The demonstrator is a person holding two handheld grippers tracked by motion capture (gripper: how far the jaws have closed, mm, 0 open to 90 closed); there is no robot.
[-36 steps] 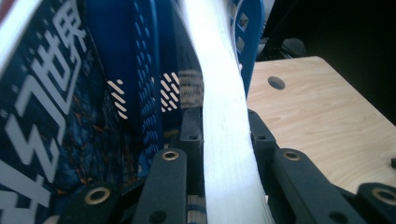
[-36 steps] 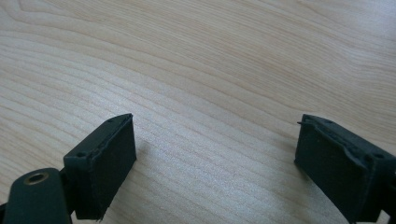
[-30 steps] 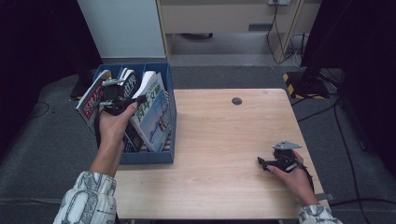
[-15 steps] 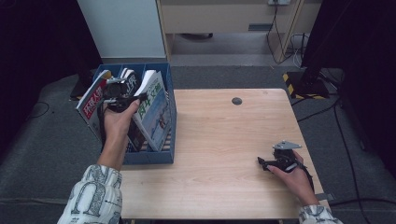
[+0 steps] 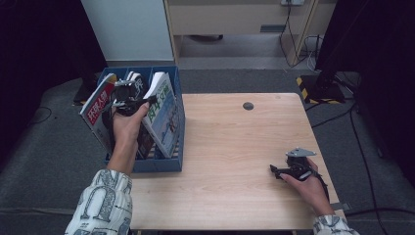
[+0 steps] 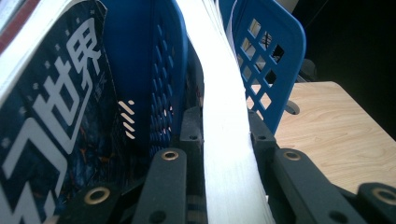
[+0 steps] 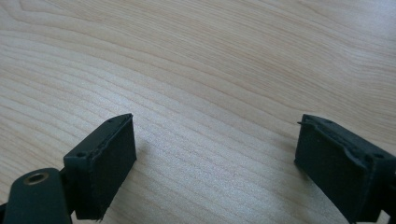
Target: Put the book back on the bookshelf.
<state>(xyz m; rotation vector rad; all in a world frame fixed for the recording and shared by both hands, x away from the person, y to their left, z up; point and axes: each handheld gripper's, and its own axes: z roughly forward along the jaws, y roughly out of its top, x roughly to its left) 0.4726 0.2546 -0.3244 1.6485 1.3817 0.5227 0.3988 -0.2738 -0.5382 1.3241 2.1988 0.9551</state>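
Left gripper [image 6: 226, 154] jaws clamp the magazine [image 6: 219, 116] edge-on inside the rack [image 5: 171, 161] — long axis upright. Right gripper [image 7: 215, 163] jaws wide, empty, on the counter [image 5: 235, 147].

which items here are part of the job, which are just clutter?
In the job:
- left gripper, fingers clamped on the white-edged magazine
- blue file rack

Lying about:
- right gripper, open over the bare wooden table
- red-cover magazine
- dark-blue-cover magazine

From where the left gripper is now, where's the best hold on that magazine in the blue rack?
Judging by its pose, on the magazine's exposed page edge, from above: it stands on edge between the blue rack's dividers, and the left gripper already clamps it there.
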